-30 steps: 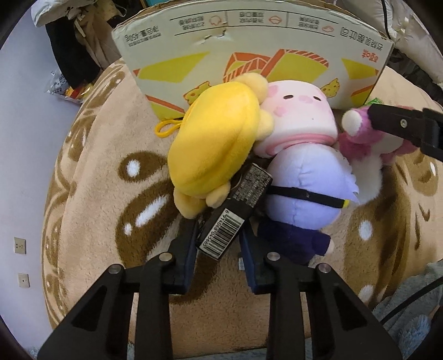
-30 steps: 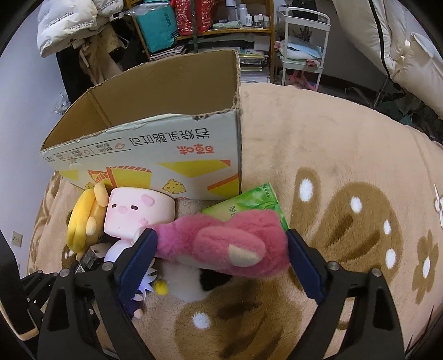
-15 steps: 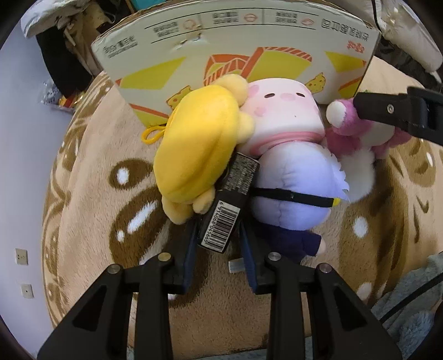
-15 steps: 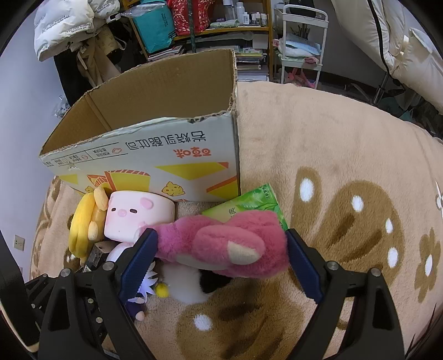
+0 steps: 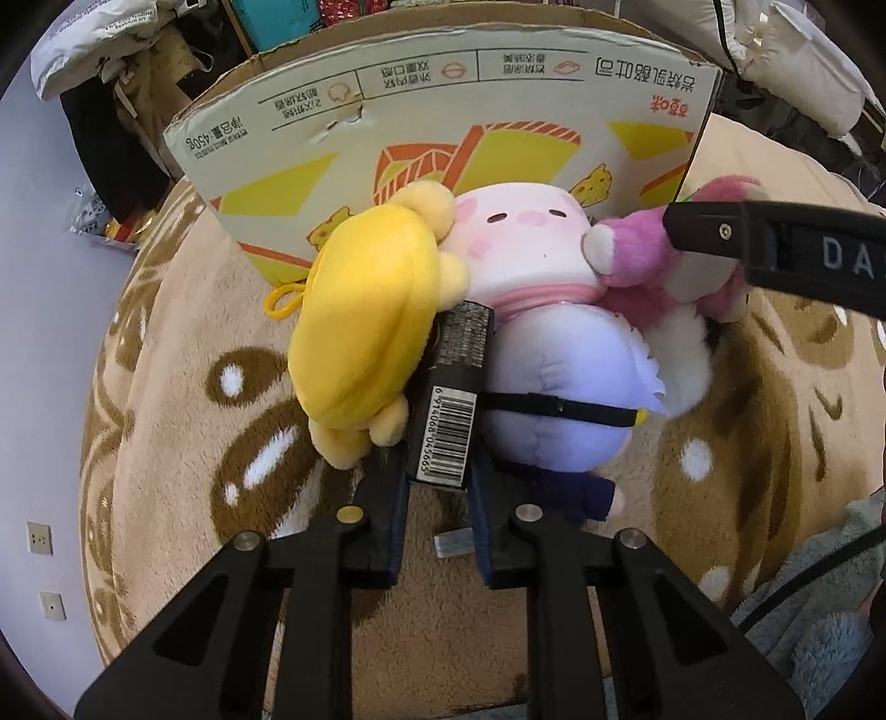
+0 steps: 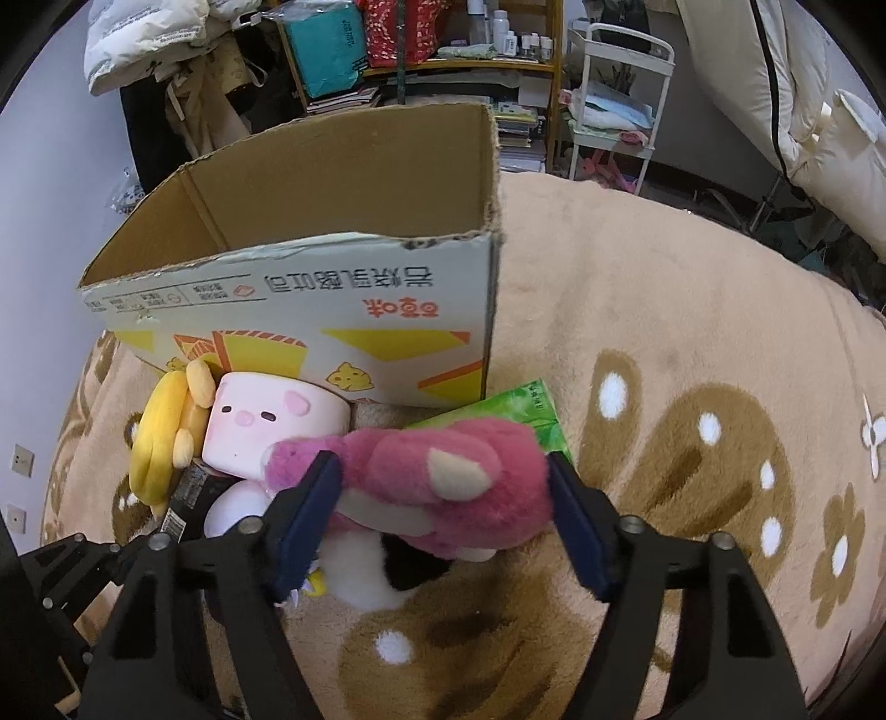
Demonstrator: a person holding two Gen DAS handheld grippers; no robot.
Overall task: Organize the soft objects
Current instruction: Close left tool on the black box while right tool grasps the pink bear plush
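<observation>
Left gripper point(image 5: 437, 476) is clamped on a black box point(image 5: 451, 399) with a barcode, its long axis running near to far, wedged between a yellow plush point(image 5: 365, 327) and a lavender plush point(image 5: 559, 399). Right gripper point(image 6: 443, 493) squeezes a pink bear point(image 6: 437, 471) lying sideways, left to right. Everything sits on a fuzzy tan rug point(image 6: 664, 310) with brown blobs and white dots. Just past the toys there's an open cardboard box point(image 6: 332, 221), a pink pig plush point(image 6: 271, 426) against its printed side and a green packet point(image 6: 515, 410) behind the bear. Cluttered shelves point(image 6: 443, 50) at the far wall.
</observation>
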